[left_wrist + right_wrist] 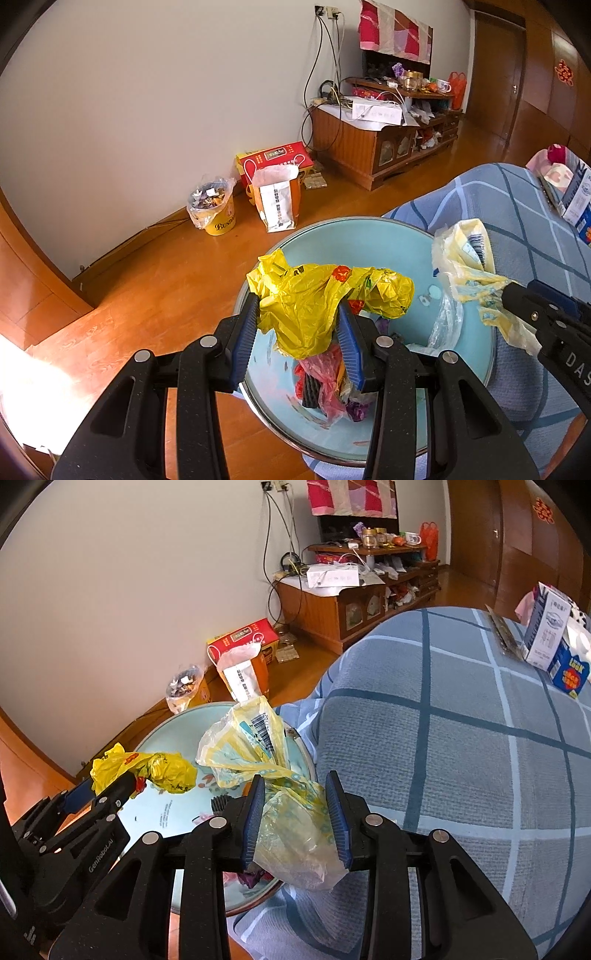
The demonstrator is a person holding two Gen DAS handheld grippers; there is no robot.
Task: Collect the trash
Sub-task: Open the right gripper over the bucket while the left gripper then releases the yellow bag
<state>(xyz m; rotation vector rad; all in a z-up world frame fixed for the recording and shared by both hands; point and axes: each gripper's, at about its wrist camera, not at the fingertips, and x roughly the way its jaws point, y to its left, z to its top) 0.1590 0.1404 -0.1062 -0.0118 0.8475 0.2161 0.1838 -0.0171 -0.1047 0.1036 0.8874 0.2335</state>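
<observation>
Wooden floor [155, 280] and white wall fill the left of both views; blue plaid blanket [461, 738] takes the right. Round light-blue tabletop [369, 240] sits lower centre in the left wrist view, touching the blanket edge.

Left gripper [301, 314], bottom centre, pads closed in on a crumpled yellow plastic bag [314, 295], held above the tabletop. More scraps, red and purple plastic [328, 384], lie on the glass below it.

Right gripper [295, 786], bottom centre of its own view, jaws partly closed and pinching a pale yellow printed bag [251, 746] with a barcode; the bag bunches between the pads and hangs out below. It hovers at the table's right edge, near the blanket.

Upper left-centre of the left wrist view: yellow bucket [218, 218] lined with a clear bag and full of rubbish, against the wall, beside a white paper bag [277, 206] and red box [273, 158]. Wooden TV cabinet [376, 147] upper right, cluttered.
</observation>
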